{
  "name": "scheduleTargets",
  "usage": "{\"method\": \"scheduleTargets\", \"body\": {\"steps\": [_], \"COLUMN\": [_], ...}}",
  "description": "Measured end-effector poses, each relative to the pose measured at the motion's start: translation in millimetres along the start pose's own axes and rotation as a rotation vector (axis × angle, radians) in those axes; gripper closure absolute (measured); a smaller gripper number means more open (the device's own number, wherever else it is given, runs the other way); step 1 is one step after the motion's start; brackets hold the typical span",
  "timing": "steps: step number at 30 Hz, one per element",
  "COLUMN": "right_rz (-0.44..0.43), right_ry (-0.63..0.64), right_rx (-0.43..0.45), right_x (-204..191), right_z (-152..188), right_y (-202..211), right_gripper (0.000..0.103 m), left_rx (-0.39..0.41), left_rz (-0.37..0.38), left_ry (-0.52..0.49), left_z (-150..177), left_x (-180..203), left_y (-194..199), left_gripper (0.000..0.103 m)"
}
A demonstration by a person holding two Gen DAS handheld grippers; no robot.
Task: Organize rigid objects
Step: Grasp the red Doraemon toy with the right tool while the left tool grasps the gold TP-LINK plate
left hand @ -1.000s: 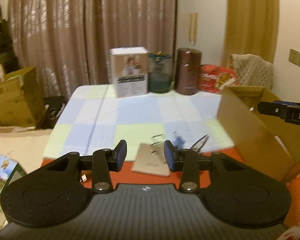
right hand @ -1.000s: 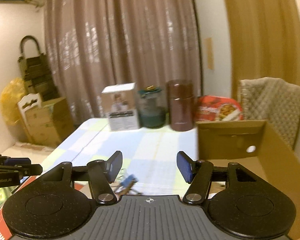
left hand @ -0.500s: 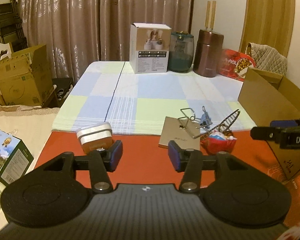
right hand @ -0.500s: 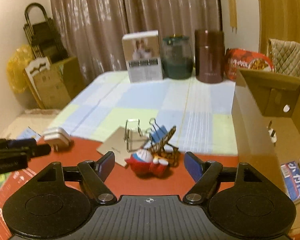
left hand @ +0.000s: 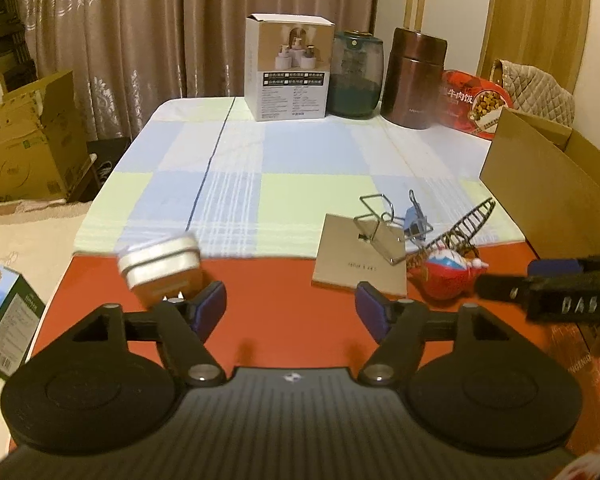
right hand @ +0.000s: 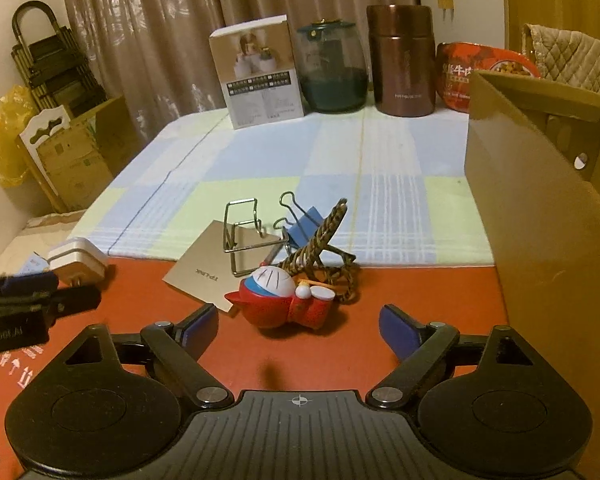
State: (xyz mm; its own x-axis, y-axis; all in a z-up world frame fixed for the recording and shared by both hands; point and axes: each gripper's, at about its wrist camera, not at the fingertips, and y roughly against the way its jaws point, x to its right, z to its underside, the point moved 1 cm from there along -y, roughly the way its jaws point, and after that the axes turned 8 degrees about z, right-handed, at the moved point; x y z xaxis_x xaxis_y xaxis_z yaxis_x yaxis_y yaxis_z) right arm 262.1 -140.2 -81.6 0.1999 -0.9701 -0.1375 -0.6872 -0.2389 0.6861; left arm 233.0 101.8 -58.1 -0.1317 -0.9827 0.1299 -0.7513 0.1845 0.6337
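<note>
A red and blue toy figure lies on the red mat just ahead of my open right gripper. Behind it lie a woven stand, a blue binder clip, a wire stand and a tan card. A white plug adapter lies just ahead of the left finger of my open, empty left gripper. The toy and the card also show in the left wrist view. An open cardboard box stands on the right.
A white product box, a dark green glass jar, a brown canister and a red food package stand along the far table edge. Cardboard boxes sit on the floor at left. A checked cloth covers the table.
Both grippers have tilted down and come closer to the red mat, bringing the adapter, toy and clips into view. Both sets of jaws have opened wider.
</note>
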Motion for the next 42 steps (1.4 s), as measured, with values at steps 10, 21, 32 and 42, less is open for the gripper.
{"method": "scheduleTargets", "body": {"steps": [10,21,32,42], "right_rz": [-0.007,0.007,-0.008,0.051], "right_ry": [-0.048,-0.028,-0.017,-0.028], "right_rx": [-0.026,0.020,0.057,0.051], "right_x": [-1,-5,-14,3], "right_z": [6,8,2,-5], "right_y": [-33,-52,-54,-39], "right_gripper": [0.017,0.017,0.028,0.033], "left_rx": [-0.008,-0.029,-0.045,-0.081], "left_rz": [0.017,0.037,0.041,0.111], "left_ry": [0.054,0.079,0.086,0.026], "left_z": [-22,-23,-20,-18], "left_x": [-10,-9,-11,1], "left_y": [-27,-37,-41,-62], "left_gripper": [0.032,0.032,0.032,0.025]}}
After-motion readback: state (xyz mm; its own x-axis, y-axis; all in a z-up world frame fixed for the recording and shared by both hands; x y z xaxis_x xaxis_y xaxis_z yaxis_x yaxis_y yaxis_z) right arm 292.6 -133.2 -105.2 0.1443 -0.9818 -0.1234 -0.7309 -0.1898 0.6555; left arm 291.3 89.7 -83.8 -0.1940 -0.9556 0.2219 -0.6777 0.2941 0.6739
